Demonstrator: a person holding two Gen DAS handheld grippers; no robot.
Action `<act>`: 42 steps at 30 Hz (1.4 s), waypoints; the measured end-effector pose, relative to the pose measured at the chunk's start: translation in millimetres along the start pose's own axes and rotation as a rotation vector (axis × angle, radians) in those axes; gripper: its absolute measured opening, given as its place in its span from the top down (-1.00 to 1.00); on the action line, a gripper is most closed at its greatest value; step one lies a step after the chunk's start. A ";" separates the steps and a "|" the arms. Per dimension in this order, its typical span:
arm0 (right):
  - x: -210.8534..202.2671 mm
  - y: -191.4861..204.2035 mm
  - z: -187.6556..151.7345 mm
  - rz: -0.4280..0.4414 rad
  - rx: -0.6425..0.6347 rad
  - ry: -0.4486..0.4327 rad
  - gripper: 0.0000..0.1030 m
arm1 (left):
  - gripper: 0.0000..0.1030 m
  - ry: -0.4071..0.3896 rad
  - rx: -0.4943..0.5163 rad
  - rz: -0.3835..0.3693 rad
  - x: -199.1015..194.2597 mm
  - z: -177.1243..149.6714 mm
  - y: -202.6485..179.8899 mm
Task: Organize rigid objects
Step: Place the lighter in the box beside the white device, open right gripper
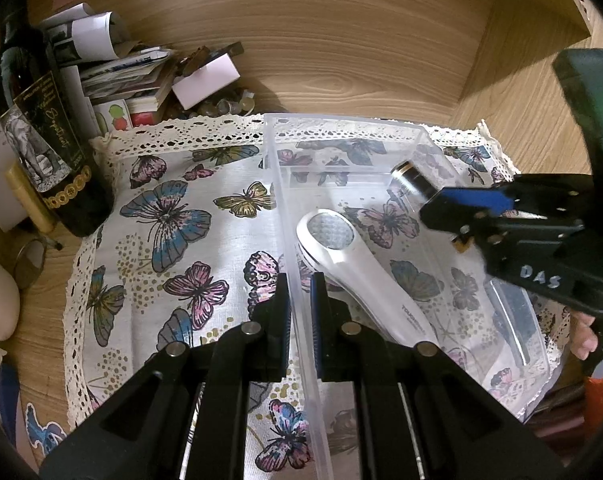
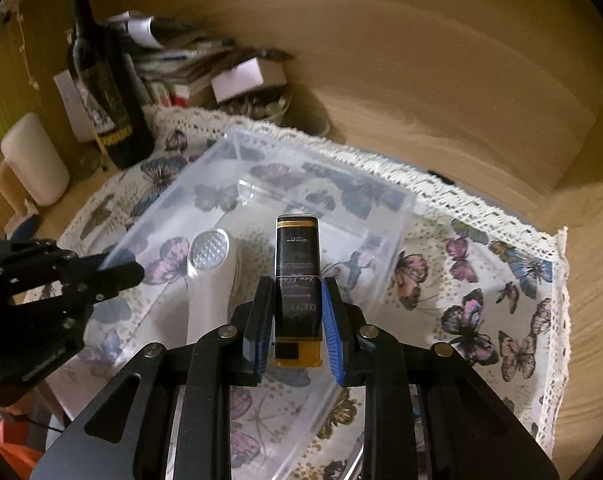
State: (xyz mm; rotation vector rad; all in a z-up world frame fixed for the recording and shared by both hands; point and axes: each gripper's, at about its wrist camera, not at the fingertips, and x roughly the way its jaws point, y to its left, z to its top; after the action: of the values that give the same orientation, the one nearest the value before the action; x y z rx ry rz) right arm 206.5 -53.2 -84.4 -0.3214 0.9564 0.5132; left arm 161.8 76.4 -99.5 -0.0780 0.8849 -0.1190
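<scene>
Right tongs (image 2: 296, 320) pinching the black-and-gold rectangular bottle (image 2: 296, 264) should lower it beside the white handheld device (image 2: 209, 276); left tongs (image 1: 300, 300) clamp the clear plastic bin's wall (image 1: 297, 320) just ahead.

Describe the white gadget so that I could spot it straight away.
Find the butterfly cloth with the clear plastic bin on it. The white handheld device lies inside; only it has a round, silvery honeycomb face, unlike the black-and-gold tube held above.

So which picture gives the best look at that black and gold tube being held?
The right wrist view: the black and gold tube lies lengthwise, centred between the right hand-held gripper fingers, label visible. The left wrist view shows only its gold-ringed end poking out.
</scene>
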 end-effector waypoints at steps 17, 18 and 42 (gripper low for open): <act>23.3 15.2 -0.7 0.027 -0.041 0.074 0.58 | 0.83 -0.002 -0.002 -0.003 -0.1 0.1 -0.6; 21.2 14.3 -0.6 0.028 -0.037 0.067 0.58 | 0.83 -0.002 -0.002 -0.003 -0.1 0.1 -0.9; -60.6 -62.4 -29.4 -0.130 0.181 -0.114 0.31 | 0.83 -0.003 0.000 -0.004 0.2 0.2 -2.6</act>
State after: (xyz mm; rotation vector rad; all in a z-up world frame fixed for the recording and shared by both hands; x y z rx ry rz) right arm 191.9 -135.8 -47.3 -0.1874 0.8583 0.3197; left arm 161.9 73.8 -99.1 -0.0802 0.8820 -0.1227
